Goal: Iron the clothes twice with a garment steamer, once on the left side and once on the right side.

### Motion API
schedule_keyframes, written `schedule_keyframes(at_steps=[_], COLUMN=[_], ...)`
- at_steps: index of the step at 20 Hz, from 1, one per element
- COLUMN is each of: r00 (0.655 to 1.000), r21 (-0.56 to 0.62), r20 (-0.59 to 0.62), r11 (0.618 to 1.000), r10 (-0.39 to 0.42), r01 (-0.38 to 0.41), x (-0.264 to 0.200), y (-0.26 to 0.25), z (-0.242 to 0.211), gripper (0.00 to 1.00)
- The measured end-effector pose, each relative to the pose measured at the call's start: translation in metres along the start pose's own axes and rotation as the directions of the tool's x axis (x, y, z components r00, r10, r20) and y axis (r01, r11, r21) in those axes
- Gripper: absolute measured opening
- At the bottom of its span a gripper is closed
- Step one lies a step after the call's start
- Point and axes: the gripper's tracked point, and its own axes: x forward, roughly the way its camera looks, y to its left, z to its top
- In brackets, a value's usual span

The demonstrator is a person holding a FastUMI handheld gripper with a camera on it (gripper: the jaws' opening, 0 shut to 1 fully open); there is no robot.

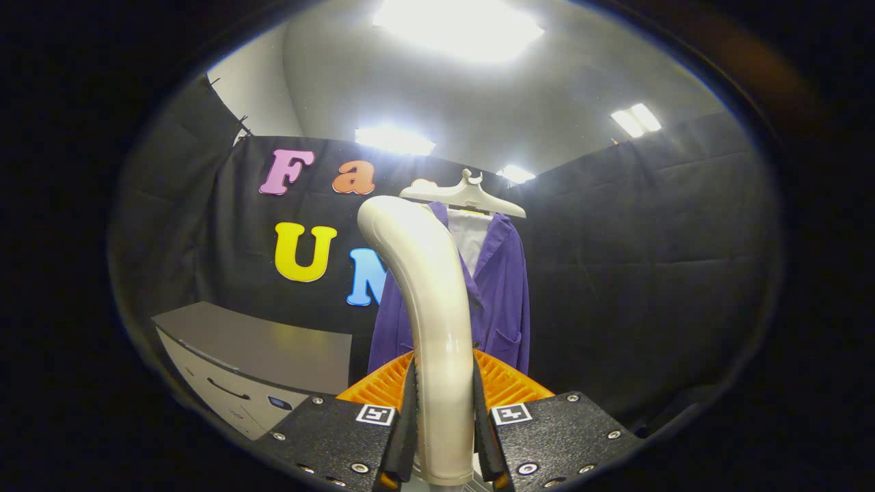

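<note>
My gripper (443, 424) is shut on the cream handle of the garment steamer (431, 294), which rises between the fingers and curves up and to the left. Both fingers press on the handle's lower part. Beyond it a purple coat (502, 287) over a white shirt (472, 236) hangs on a white hanger (465, 195) in front of the black cloth wall. The steamer handle hides the middle of the coat's left half. The steamer's head is turned away from me, so I cannot see whether it touches the cloth.
A grey cabinet (260, 359) with a drawer front stands to the left of the coat, close to the left finger. Black cloth walls close in the booth on all sides. Bright ceiling lights (454, 27) shine above.
</note>
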Motion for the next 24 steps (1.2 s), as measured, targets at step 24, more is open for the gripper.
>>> schedule_keyframes(at_steps=[24], r00=[0.982], r21=[-0.124], r20=[-0.013], r11=[0.975], r10=[-0.186], r01=[0.183], x=[0.248], y=[0.004], z=[0.01], gripper=[0.37])
